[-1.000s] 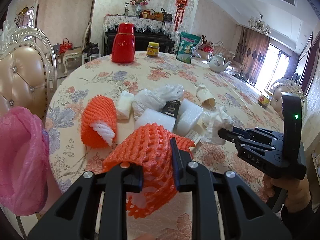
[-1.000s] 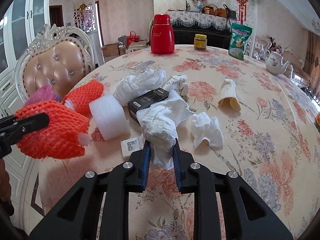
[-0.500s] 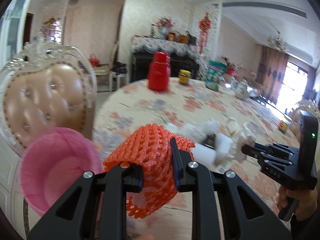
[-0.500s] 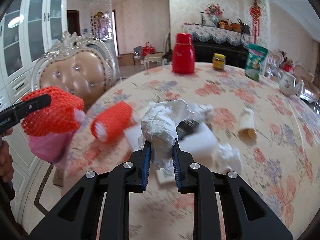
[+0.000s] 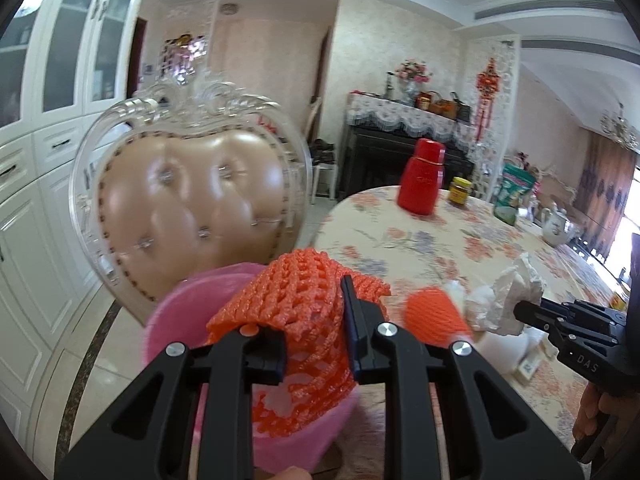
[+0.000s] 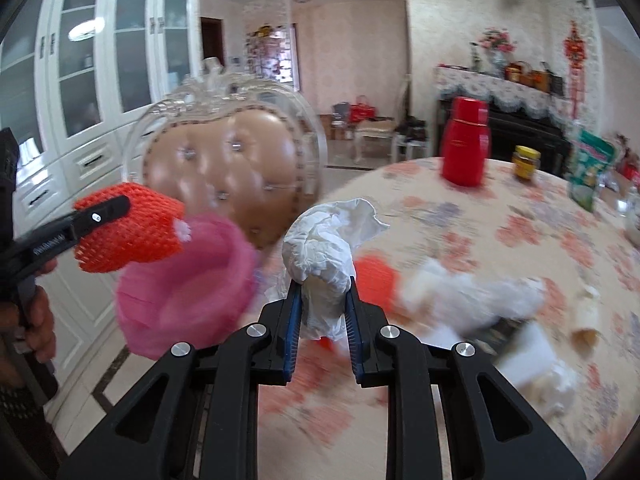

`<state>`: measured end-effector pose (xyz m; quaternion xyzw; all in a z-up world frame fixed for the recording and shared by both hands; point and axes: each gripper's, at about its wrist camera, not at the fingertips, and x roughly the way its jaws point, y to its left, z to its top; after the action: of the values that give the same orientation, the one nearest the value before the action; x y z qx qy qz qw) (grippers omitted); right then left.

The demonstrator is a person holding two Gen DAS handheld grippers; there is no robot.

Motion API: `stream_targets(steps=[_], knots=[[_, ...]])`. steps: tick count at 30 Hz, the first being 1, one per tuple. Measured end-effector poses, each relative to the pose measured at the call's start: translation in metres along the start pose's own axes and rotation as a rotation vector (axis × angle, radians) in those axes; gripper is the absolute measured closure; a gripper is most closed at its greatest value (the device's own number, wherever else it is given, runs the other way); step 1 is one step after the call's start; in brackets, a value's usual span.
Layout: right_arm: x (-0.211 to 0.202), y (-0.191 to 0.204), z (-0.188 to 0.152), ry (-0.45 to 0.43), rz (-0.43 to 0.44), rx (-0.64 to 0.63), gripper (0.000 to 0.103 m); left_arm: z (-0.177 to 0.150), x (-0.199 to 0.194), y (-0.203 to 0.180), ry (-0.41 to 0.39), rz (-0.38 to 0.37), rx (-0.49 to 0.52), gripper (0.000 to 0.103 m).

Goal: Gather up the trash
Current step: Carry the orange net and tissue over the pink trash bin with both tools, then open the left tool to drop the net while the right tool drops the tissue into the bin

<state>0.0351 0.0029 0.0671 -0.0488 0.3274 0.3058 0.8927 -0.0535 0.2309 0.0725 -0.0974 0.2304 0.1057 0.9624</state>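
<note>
The orange foam net (image 5: 296,304) is hanging clamped in the left claw (image 5: 314,344), directly over the open mouth of the pink trash bag (image 5: 188,304), which is sitting beside the tabletop (image 5: 400,240) in front of the padded chair (image 5: 192,200). The crumpled white tissue (image 6: 320,248) is being squeezed between the blue pads of the right claw (image 6: 322,330), and it is hovering near the tabletop's edge, just beside the bag's rim rather than over it.

More trash is waiting on the tabletop: a second orange net (image 5: 434,314), white foam pieces and paper, all blurred. Farther off, a red flask (image 5: 422,182), a yellow-lidded jar (image 5: 460,192) and a green packet (image 5: 514,194) are standing well apart from the litter.

The risks, as I am judging them: the net is springy and bulging wider than the claw, so on release it may be catching on a pad or bouncing off the soft rim onto the floor. The bag looks limp, so a nudge from either claw could be folding its mouth shut. The tissue, being light and held beside the opening, may be drifting short and landing on the tabletop or floor. With both claws converging on one opening, they could also be knocking together.

Readable writing is scarce: "DAS" is showing on the right claw's body in the left view; the lettering on the left claw's finger and the flask is too blurred to read.
</note>
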Motion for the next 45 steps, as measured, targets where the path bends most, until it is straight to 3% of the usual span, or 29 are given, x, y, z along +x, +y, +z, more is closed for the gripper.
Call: stream_targets(steps=[11, 13, 15, 17, 25, 26, 27, 29, 35, 39, 45], knots=[[0.06, 0.082, 0.026, 0.043, 0.127, -0.075, 0.082, -0.005, 0.012, 0.061, 0.051, 0.054, -0.068, 0.078], [0.069, 0.091, 0.028, 0.053, 0.143, -0.086, 0.082, -0.005, 0.016, 0.067, 0.057, 0.049, -0.077, 0.074], [0.077, 0.101, 0.029, 0.063, 0.15, -0.099, 0.081, -0.006, 0.018, 0.072, 0.067, 0.042, -0.086, 0.055], [0.085, 0.107, 0.029, 0.079, 0.163, -0.107, 0.081, -0.007, 0.02, 0.075, 0.075, 0.039, -0.093, 0.043], [0.109, 0.116, 0.024, 0.128, 0.187, -0.12, 0.079, -0.011, 0.026, 0.091, 0.106, 0.0, -0.14, 0.038], [0.111, 0.116, 0.023, 0.133, 0.186, -0.119, 0.075, -0.011, 0.026, 0.092, 0.107, -0.014, -0.148, 0.034], [0.113, 0.116, 0.023, 0.137, 0.183, -0.117, 0.062, -0.011, 0.027, 0.093, 0.111, -0.032, -0.156, 0.03], [0.115, 0.116, 0.022, 0.138, 0.184, -0.115, 0.047, -0.012, 0.028, 0.096, 0.122, -0.076, -0.184, 0.028], [0.121, 0.114, 0.017, 0.158, 0.171, -0.116, 0.045, -0.012, 0.036, 0.103, 0.156, -0.16, -0.255, 0.027], [0.12, 0.107, 0.014, 0.155, 0.152, -0.105, 0.039, -0.02, 0.047, 0.106, 0.219, -0.131, -0.261, 0.021], [0.117, 0.092, 0.012, 0.15, 0.125, -0.081, 0.036, -0.037, 0.059, 0.108, 0.3, -0.128, -0.25, 0.02]])
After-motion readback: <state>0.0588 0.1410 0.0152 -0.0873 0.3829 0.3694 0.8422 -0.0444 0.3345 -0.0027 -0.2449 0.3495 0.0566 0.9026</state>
